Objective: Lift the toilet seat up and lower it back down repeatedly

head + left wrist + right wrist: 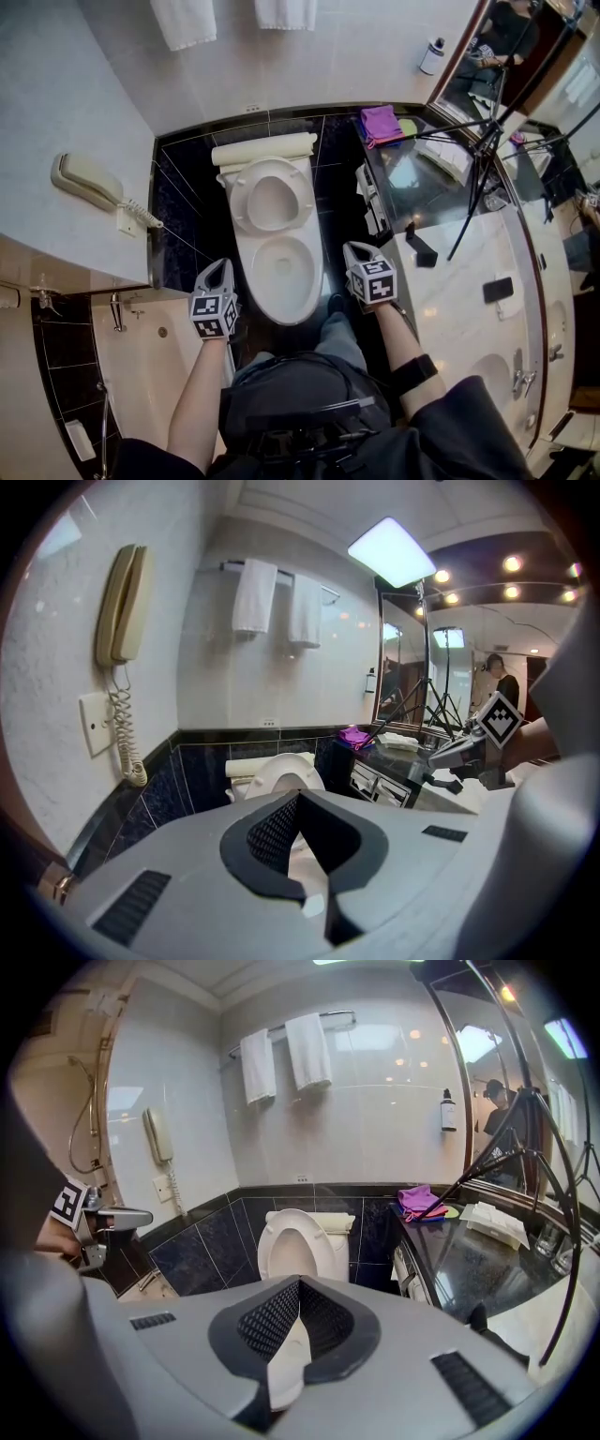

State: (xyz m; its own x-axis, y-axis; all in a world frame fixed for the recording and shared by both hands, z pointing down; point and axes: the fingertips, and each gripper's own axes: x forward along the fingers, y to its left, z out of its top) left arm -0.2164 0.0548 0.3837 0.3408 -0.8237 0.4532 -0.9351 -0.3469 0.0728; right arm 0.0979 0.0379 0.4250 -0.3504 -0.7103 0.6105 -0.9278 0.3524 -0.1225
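Both claws are clenched on nothing: the left gripper (221, 268) and the right gripper (355, 250) each show their dark ribbed jaws pressed together at the tips in their own gripper views, with only the toilet showing beyond them. Two bare forearms reach forward from the person's lap, the right one wearing a black band. Each gripper tilts somewhat downward, its marker cube facing up. The left gripper sits just beside the front left of the white ceramic toilet bowl (309, 291), and the right gripper sits just beside its front right. Under and around the bowl are glossy black tiles (183, 187) with thin pale joints. A beige bathtub (141, 352) lies to the left, and a pale marble vanity top (459, 281) to the right. Past the bowl, the white oval toilet seat (240, 199) stands raised, leaning back against the cream cistern (262, 150). Beyond the vanity, a folded purple cloth (382, 122) lies on a dark glass counter (422, 183), which the legs of a black tripod (480, 155) cross. On the left wall hangs a beige corded telephone (86, 181). Farthest off, two white towels (183, 19) hang on the pale back wall.
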